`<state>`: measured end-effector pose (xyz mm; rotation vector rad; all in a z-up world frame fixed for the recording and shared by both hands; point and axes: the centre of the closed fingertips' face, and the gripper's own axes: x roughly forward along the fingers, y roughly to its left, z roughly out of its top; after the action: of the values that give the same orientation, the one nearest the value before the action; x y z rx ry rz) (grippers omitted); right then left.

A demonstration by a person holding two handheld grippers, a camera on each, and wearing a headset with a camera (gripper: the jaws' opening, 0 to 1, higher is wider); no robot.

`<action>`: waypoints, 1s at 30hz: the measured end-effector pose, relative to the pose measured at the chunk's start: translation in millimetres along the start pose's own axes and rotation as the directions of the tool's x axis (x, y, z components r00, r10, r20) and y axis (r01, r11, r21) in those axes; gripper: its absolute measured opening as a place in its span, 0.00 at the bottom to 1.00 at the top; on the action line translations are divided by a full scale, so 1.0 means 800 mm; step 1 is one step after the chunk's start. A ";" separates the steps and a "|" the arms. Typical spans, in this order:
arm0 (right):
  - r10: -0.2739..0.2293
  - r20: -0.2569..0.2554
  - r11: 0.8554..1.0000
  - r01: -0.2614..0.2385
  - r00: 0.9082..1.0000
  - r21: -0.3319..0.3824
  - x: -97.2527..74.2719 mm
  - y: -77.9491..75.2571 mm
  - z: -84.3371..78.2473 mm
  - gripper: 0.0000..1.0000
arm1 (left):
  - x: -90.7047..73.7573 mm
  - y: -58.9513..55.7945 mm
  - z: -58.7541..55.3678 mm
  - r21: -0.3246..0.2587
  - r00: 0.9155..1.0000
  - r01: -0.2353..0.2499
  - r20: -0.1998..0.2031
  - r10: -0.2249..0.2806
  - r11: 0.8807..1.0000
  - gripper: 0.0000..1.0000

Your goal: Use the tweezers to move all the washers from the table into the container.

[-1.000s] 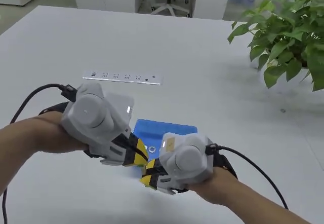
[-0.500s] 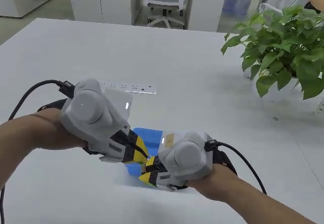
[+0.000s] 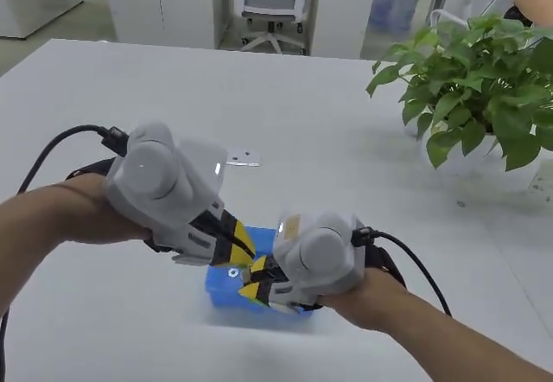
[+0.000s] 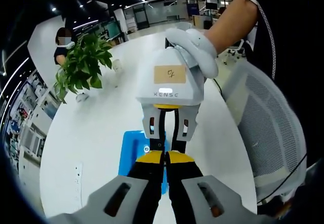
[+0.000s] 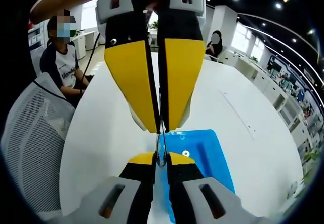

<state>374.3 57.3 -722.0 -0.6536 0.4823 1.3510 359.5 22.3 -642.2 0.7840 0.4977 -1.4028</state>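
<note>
A blue container (image 3: 221, 289) lies on the white table (image 3: 346, 166) under both grippers, with one small washer (image 3: 233, 271) in it. My left gripper (image 3: 244, 252) and right gripper (image 3: 252, 282) point at each other tip to tip above it. In the right gripper view, thin metal tweezers (image 5: 160, 142) run between the left gripper's yellow jaws and into my right gripper (image 5: 161, 159), which is shut on them; the container (image 5: 205, 155) and washer (image 5: 186, 153) lie just beyond. My left gripper (image 4: 165, 157) is shut too, over the container (image 4: 131, 155) and a washer (image 4: 147, 148).
A white power strip (image 3: 243, 158) lies on the table behind the grippers. A potted plant (image 3: 475, 88) stands at the right, and an office chair (image 3: 268, 6) sits beyond the far edge. Black cables trail from both grippers.
The two grippers have drawn closer together over the container and now cover more of it. The head camera has tilted, shifting the whole scene.
</note>
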 end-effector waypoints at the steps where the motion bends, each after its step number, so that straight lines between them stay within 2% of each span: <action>1: -0.002 0.000 1.000 0.002 1.000 -0.001 -0.001 -0.002 -0.001 0.09 | 0.001 0.002 0.001 0.001 1.000 0.000 0.001 0.000 1.000 0.05; 7: -0.014 -0.010 1.000 0.014 1.000 0.008 -0.002 -0.015 -0.012 0.09 | 0.013 0.015 0.000 0.008 1.000 0.007 0.010 -0.007 1.000 0.05; 19: -0.025 -0.026 0.999 0.026 0.999 0.028 -0.001 -0.032 -0.032 0.10 | 0.033 0.030 -0.001 0.007 0.999 0.026 0.021 -0.026 1.000 0.05; 30: -0.019 -0.046 0.998 0.021 0.999 0.055 0.005 -0.044 -0.055 0.10 | 0.055 0.041 -0.006 0.004 0.998 0.050 0.025 -0.051 0.999 0.05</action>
<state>412.0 27.8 -751.6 -0.6426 0.5468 1.3016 398.0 -3.9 -671.2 0.7605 0.4985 -1.4590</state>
